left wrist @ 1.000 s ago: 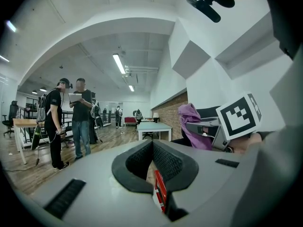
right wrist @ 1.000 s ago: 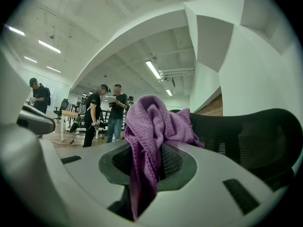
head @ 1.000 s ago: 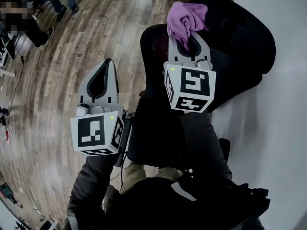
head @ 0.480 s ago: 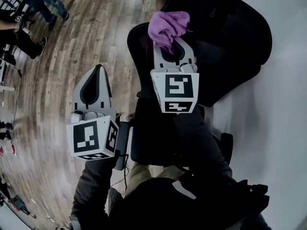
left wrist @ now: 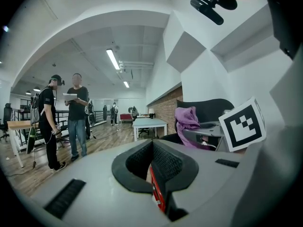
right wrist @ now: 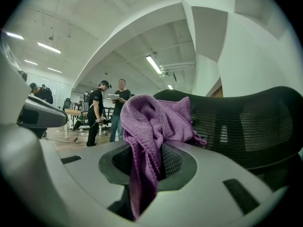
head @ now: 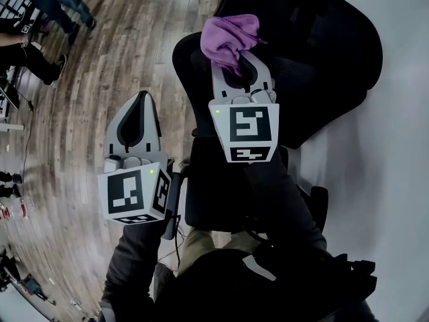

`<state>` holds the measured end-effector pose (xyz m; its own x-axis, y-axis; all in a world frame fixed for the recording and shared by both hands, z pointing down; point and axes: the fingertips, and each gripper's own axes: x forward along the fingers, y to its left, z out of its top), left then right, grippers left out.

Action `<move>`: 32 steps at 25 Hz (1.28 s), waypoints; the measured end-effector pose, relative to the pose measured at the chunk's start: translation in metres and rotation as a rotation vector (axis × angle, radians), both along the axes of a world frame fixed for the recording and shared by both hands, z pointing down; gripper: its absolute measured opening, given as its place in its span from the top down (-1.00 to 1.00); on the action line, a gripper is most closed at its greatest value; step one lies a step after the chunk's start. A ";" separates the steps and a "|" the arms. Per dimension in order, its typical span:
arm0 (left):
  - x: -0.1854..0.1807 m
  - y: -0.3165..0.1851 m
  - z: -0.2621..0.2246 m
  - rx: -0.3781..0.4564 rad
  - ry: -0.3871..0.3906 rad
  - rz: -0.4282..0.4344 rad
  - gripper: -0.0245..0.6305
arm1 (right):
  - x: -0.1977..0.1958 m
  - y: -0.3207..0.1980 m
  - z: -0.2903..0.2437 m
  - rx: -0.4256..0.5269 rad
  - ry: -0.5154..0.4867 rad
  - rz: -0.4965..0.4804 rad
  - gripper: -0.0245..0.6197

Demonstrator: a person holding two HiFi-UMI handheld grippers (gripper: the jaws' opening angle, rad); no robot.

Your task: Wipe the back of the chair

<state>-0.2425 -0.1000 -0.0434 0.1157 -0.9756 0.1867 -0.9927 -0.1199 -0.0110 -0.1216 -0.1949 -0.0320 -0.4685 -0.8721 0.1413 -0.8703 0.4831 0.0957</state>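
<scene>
I count one purple cloth (head: pixel 228 33), clamped in my right tool (head: pixel 236 59) at the left edge of the one black chair back (head: pixel 315 39); I can't tell whether it touches. My second tool, the left tool (head: pixel 141 98), is closed on nothing, further left. The cloth buries the right jaw tips, and the frame cuts off the chair back's far edge.

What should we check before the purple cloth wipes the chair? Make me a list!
1. Purple cloth pinched in the fingers of the right gripper: ok.
2. Chair back right ahead of the cloth: ok.
3. Cloth pressed against the chair back: cannot tell, the views don't show contact.
4. Left gripper shut, off to the side over the wooden floor, out of the way: ok.
5. People standing well away from the chair: ok.
</scene>
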 end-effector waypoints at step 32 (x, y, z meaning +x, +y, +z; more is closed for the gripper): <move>0.087 -0.029 -0.003 0.010 -0.018 0.100 0.90 | 0.101 -0.016 0.008 -0.024 -0.003 0.107 0.65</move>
<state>-0.1558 -0.1290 -0.0465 0.2094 -0.9611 0.1800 -0.9754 -0.2181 -0.0303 -0.0208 -0.2113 -0.0244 -0.3734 -0.9136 0.1612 -0.9173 0.3895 0.0824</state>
